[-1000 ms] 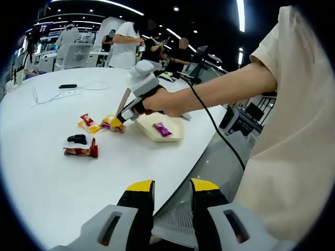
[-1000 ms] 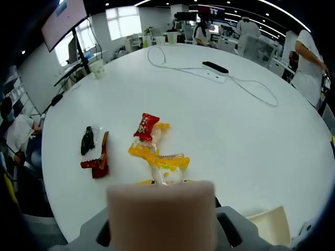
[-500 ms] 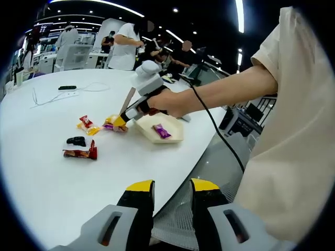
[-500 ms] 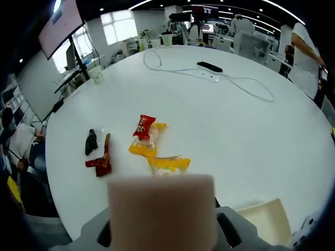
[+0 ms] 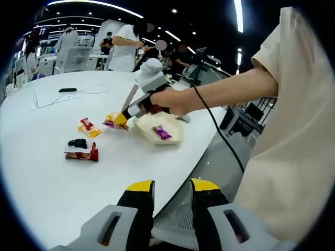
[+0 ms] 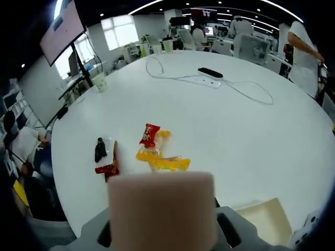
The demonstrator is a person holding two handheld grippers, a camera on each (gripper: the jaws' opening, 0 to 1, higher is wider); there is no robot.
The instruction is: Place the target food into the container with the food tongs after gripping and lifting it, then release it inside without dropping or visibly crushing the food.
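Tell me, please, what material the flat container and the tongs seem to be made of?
The container looks like pale wood or bamboo pulp with a matte finish: cream tone, no glare, though moulded plastic is possible. The tongs in the right gripper seem to be light wood, judging by their tan, dull flat blade.

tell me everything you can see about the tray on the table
The tray is a shallow, pale cream rectangular container with a low raised rim, of a matte material that could be plastic or wood. It sits flat on the white table near its edge. One purple-wrapped candy lies inside it. In the right gripper view one corner shows at lower right.
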